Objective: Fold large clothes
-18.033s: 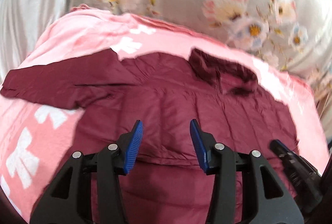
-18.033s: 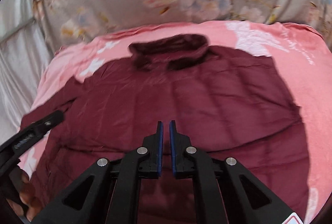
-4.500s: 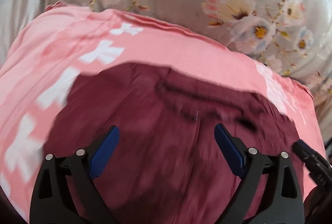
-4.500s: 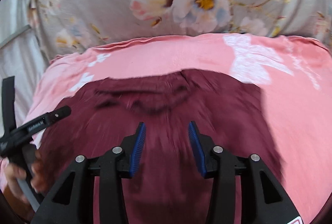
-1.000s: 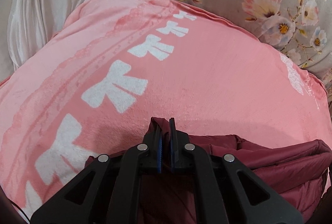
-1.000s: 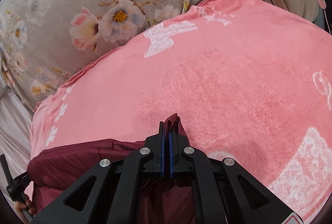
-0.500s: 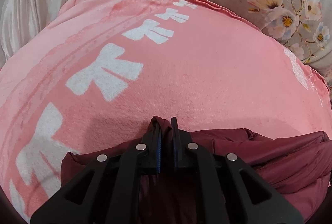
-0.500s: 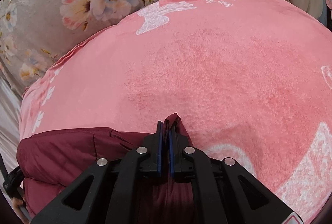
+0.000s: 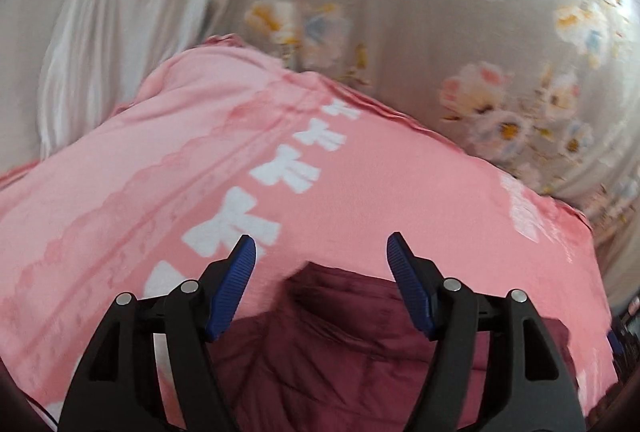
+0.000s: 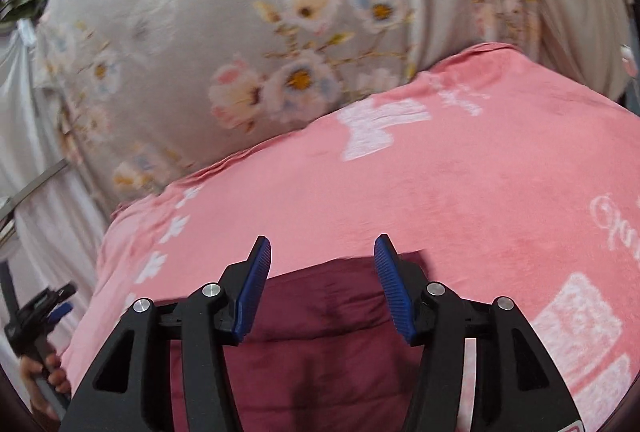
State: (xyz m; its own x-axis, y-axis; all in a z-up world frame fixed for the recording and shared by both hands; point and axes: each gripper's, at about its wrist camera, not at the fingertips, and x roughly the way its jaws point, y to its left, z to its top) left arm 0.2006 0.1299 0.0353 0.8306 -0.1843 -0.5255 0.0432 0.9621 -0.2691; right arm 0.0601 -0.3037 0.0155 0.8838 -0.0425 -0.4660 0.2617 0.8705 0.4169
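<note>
Looking from the left side first: left tool [image 9: 321, 274] spread wide, pinching nothing, hovering just above the near edge of the maroon jacket [image 9: 344, 344]. Jacket lying bunched into a compact, puffy bundle on the pink blanket [image 9: 360, 191], white bow prints running off to the left, floral curtain [image 9: 440, 11] hanging behind.

Moving right: right tool [image 10: 322, 278] also spread apart, nothing between the blue pads [image 10: 252, 288], parked over the far fold of the same jacket [image 10: 320, 312]. Left tool visible at the far left edge of that view, held in a hand [image 10: 44, 380].

Progress-wise, probably close to done: no sleeves or collar sticking out, garment reading as a folded rectangle. Left to do, at a guess: maybe a pat-down or one more fold to tidy the lumpy top layer. Hard to tell how neat the near side is, hidden under the tools.
</note>
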